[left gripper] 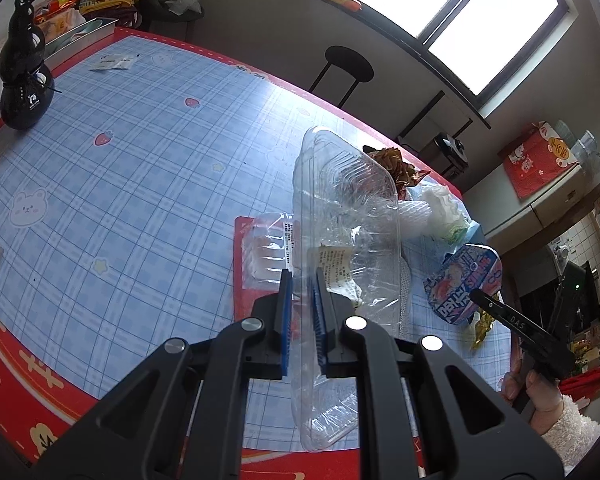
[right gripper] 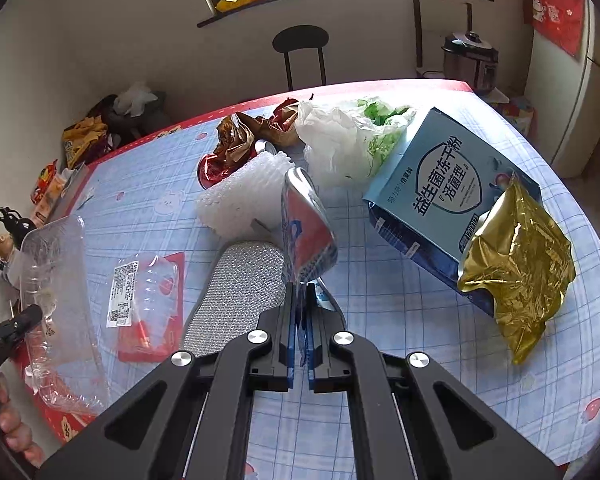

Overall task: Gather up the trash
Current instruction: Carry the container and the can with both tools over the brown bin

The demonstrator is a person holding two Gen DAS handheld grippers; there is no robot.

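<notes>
My left gripper (left gripper: 302,280) is shut on the edge of a clear plastic tray (left gripper: 352,216) and holds it tilted above the table; the tray also shows in the right wrist view (right gripper: 56,280). My right gripper (right gripper: 299,292) is shut on a blue and red foil snack wrapper (right gripper: 306,228), lifted off the table; the wrapper shows in the left wrist view (left gripper: 466,284) with the right gripper's fingers (left gripper: 496,310) on it. A small clear blister pack on a red card (right gripper: 148,280) lies on the tablecloth.
On the blue checked tablecloth (left gripper: 140,184) lie a blue box (right gripper: 444,192), a gold foil bag (right gripper: 516,264), a white plastic bag (right gripper: 340,140), white foam netting (right gripper: 244,196), a silver bubble pad (right gripper: 236,292), brown crumpled wrappers (right gripper: 252,132). A black gourd bottle (left gripper: 24,60) stands far left.
</notes>
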